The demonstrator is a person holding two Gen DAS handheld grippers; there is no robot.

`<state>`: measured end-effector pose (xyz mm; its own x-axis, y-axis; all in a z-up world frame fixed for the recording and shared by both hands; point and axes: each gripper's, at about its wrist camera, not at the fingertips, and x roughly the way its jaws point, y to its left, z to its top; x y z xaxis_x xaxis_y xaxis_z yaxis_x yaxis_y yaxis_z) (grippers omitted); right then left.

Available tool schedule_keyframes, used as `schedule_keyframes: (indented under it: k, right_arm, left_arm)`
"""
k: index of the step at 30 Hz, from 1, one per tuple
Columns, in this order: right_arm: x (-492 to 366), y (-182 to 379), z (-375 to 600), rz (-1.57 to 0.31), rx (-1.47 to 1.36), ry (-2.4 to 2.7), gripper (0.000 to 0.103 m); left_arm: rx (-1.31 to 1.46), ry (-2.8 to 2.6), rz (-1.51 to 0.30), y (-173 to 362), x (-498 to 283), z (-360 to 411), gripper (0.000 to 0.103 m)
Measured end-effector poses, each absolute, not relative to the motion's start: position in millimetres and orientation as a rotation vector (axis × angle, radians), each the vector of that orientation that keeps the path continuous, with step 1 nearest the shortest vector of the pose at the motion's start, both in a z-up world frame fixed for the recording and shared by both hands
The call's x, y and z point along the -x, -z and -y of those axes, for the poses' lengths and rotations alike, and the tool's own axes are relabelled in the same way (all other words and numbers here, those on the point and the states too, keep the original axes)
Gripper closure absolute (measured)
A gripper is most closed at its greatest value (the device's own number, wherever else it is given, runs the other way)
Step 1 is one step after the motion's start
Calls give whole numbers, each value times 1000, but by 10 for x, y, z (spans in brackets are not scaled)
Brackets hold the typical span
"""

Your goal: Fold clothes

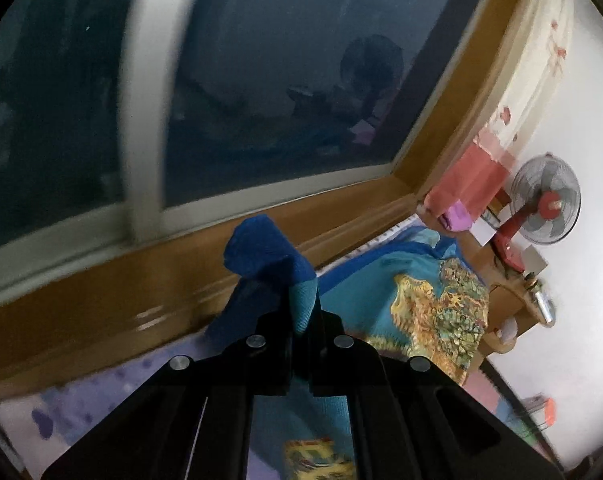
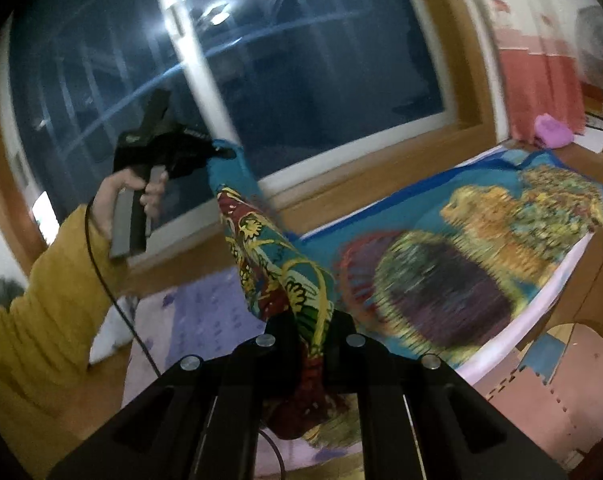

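While pinched, cloth [image 2: 277, 264] slanting upward.

I see a teal fabric garment [image 2: 441, 216] printed with yellow, red and dark purple motifs, edged in royal blue, at right of frame. Below it lies a lilac spotted sheet [image 2: 197, 320]. My mustard-yellow knitted sleeve [image 2: 37, 320] fills lower left.
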<state>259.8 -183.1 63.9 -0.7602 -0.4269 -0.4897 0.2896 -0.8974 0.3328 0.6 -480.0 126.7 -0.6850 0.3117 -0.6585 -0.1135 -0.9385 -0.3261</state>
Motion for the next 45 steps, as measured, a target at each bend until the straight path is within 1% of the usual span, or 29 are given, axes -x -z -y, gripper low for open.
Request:
schedule_keyframes:
  k: [4, 9, 12, 14, 17, 22, 28, 31, 34, 37, 39, 40, 43, 45]
  right_arm:
    - [-2287, -584, 1439, 357, -828, 2653, 98]
    - [-1895, -318, 1020, 396, -951, 2669, 99]
    - [-1727, -154, 723, 490, -1006, 2638, 99]
    - [-1582, -2, 515, 593, -1045, 2583, 99]
    - [-1307, 250, 252, 657, -1116, 2543, 99]
    - [-945, 691, -134, 709, -1236, 2487, 99]
    - [-712, 1038, -379, 665, -1330, 2430, 98]
    - [-681, 1098, -440, 636, -1329, 2405, 99]
    - [-648, 1088, -480, 599, -1326, 2383, 98]
    - [-617, 1036, -514, 559, -1344, 2370, 95]
    - [-603, 976, -563, 547, -1335, 2390, 93]
    - [-613, 929, -608, 545, -1319, 2418, 93]
    - [-634, 754, -744, 531, -1263, 2504, 92]
    - [-570, 609, -708, 460, -1217, 2503, 91]
  left_arm:
    - [1119, -2653, 248, -1215, 407, 4229, 99]
    - [1175, -2577, 221, -901, 893, 3633, 99]
    - [1245, -2560, 157, -666, 1163, 3295, 99]
    - [1295, -2538, 123, -502, 1313, 3111, 99]
    - [1353, -2542, 54, -229, 1496, 2863, 99]
    - [1469, -2529, 90, 268, 1754, 2623, 99]
    - [1543, -2511, 98, 602, 1911, 2443, 98]
    - [1529, -2510, 75, 591, 1921, 2379, 98]
    - [1513, -2489, 83, 414, 1867, 2418, 96]
    - [1482, -2502, 83, 144, 1743, 2529, 89]
    - [1456, -2533, 70, -40, 1614, 2648, 80]
    - [1456, -2551, 62, -93, 1550, 2711, 78]
    - [1467, -2589, 79, -162, 1343, 2914, 77]
    - [1476, -2606, 123, -139, 1190, 3045, 77]
